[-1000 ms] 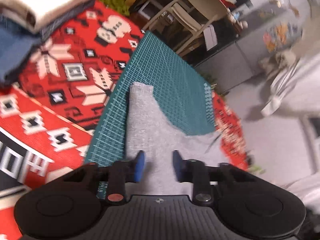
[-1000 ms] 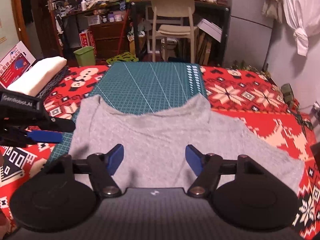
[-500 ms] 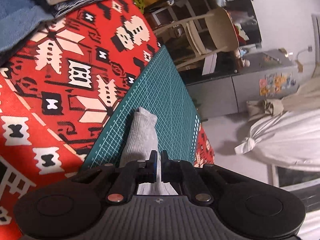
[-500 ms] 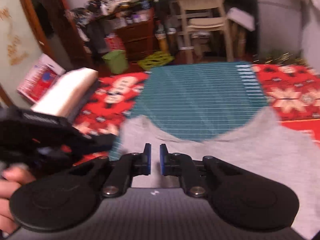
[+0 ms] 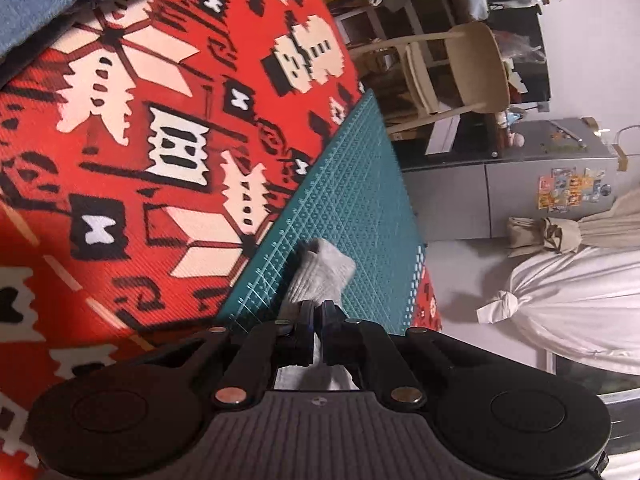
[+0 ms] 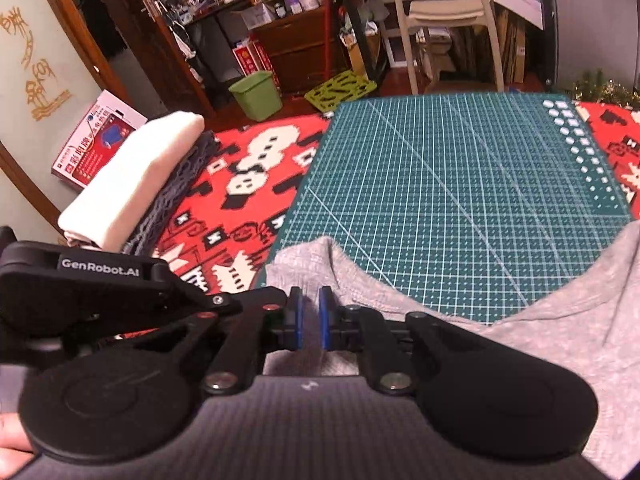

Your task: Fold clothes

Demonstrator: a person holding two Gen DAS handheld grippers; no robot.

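Left wrist view: left gripper [image 5: 316, 316] has its blue pads nearly together, pinching a bunched corner of the grey garment [image 5: 320, 276], which rises off the near left edge of the green cutting mat [image 5: 360, 200]. Red patterned cloth [image 5: 140, 140] lies to the left; folded blue fabric [image 5: 40, 8] at far left. Right wrist view: right gripper [image 6: 310, 320] is clamped narrow on the grey garment [image 6: 560, 320] near its left edge; the garment spreads right across the mat's [image 6: 460, 180] near part. White folded stack [image 6: 132, 180] sits far left.
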